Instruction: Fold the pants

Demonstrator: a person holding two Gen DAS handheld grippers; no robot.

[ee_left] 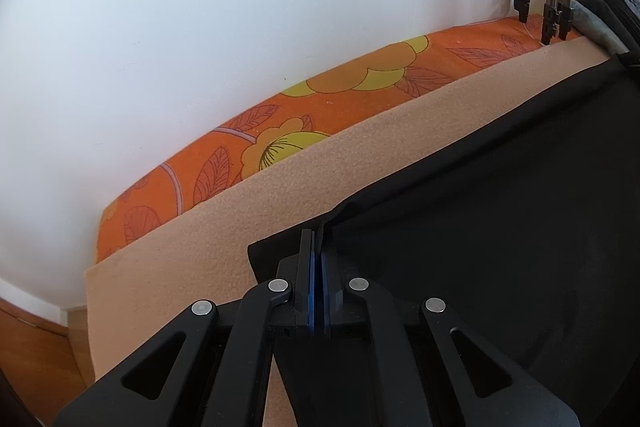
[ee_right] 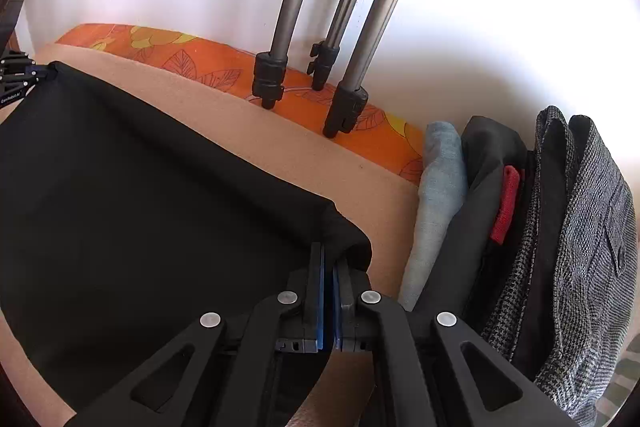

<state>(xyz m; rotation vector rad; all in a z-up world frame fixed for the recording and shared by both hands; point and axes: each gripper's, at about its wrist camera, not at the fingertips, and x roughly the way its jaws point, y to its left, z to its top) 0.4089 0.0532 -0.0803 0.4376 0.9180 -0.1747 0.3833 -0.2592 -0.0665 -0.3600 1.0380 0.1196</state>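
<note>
Black pants (ee_right: 140, 187) lie on the beige blanket (ee_left: 320, 179), a far corner clamped in each gripper, left (ee_left: 319, 259) and right (ee_right: 330, 263), seemingly ready for carrying over evenly into a fold.

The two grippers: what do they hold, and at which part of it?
Both hold the black pants. The left gripper pinches one corner of the far edge, the right gripper the opposite corner.

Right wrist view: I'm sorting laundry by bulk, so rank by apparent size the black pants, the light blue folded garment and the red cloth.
1. black pants, held at one corner by the right gripper
2. light blue folded garment
3. red cloth, mostly hidden in the pile, so its true size is unclear
</note>
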